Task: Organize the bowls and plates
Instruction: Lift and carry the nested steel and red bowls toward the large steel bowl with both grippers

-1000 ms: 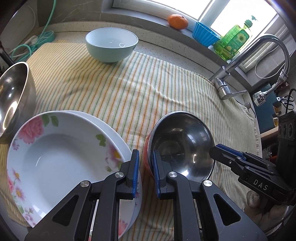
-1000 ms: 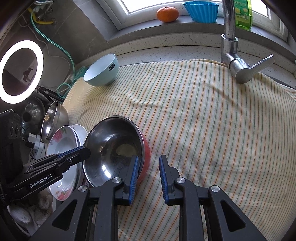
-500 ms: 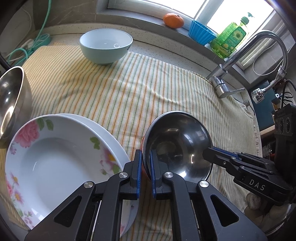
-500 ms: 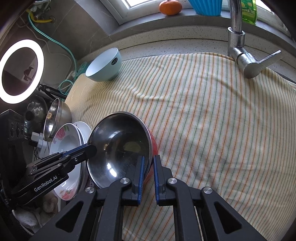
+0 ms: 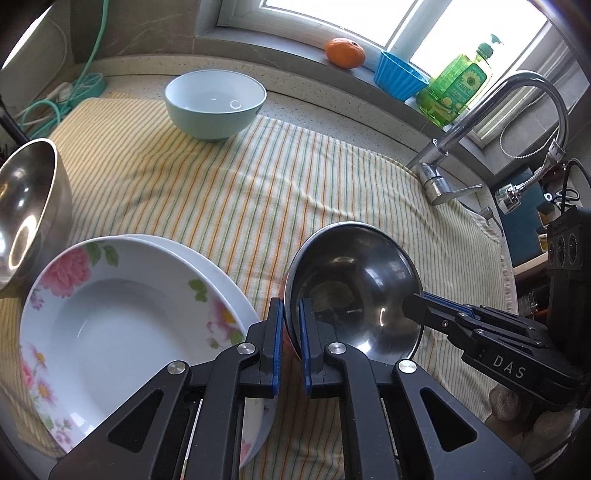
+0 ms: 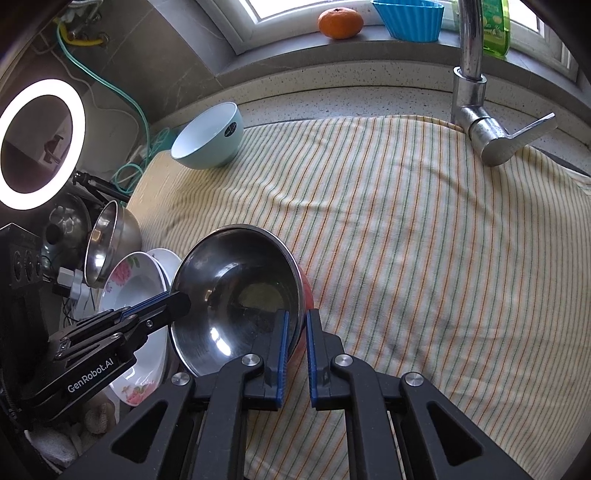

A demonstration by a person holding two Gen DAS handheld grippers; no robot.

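While the steel bowl (image 5: 354,291) sits on the striped cloth (image 5: 258,192) beside floral plates (image 5: 122,325), left gripper (image 5: 291,325) pinches its near rim. Right-wrist view: right gripper (image 6: 296,332) clamps opp. rim of same bowl.

bright window (image 5: 369,22), grey sill (image 6: 369,40), lit ring light (image 6: 42,142).

Your right gripper (image 6: 294,334) clamps the near rim of the red-sided stainless steel bowl (image 6: 236,291) over the striped yellow towel (image 6: 424,236). Your left gripper (image 6: 181,301) grips its opposite rim, beside the floral white plates (image 6: 129,284).
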